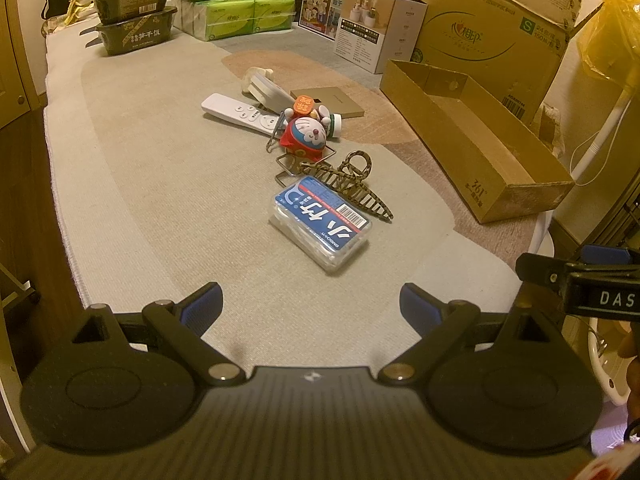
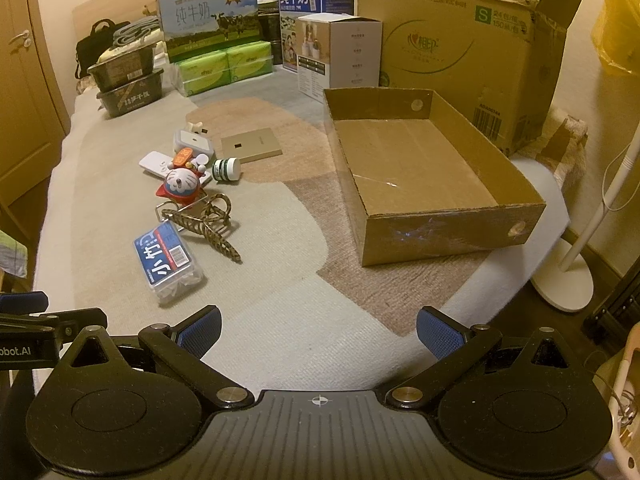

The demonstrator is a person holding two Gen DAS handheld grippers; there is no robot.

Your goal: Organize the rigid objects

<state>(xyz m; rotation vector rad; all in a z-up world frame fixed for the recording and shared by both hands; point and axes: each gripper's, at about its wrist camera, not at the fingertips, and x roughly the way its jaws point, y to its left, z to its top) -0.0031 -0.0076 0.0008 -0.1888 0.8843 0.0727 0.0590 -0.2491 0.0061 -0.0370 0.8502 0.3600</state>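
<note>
A cluster of small objects lies on the bed cover: a clear box with a blue label (image 1: 320,224) (image 2: 167,259), a patterned hair claw (image 1: 352,188) (image 2: 208,224), a red and blue cat figurine (image 1: 304,134) (image 2: 182,184), a white remote (image 1: 240,114) (image 2: 154,164), a small green-capped bottle (image 1: 335,124) (image 2: 226,170) and a flat tan card (image 1: 328,100) (image 2: 251,145). An empty shallow cardboard box (image 1: 500,168) (image 2: 424,236) sits to the right. My left gripper (image 1: 311,307) hangs open in front of the clear box. My right gripper (image 2: 319,330) is open over the bare cover, nothing between its fingers.
Stacked food trays (image 2: 128,84), green tissue packs (image 2: 224,66), milk cartons (image 2: 212,20), a white carton (image 2: 340,56) and a large cardboard box (image 2: 460,52) line the back. A white fan stand (image 2: 568,272) stands off the bed's right edge.
</note>
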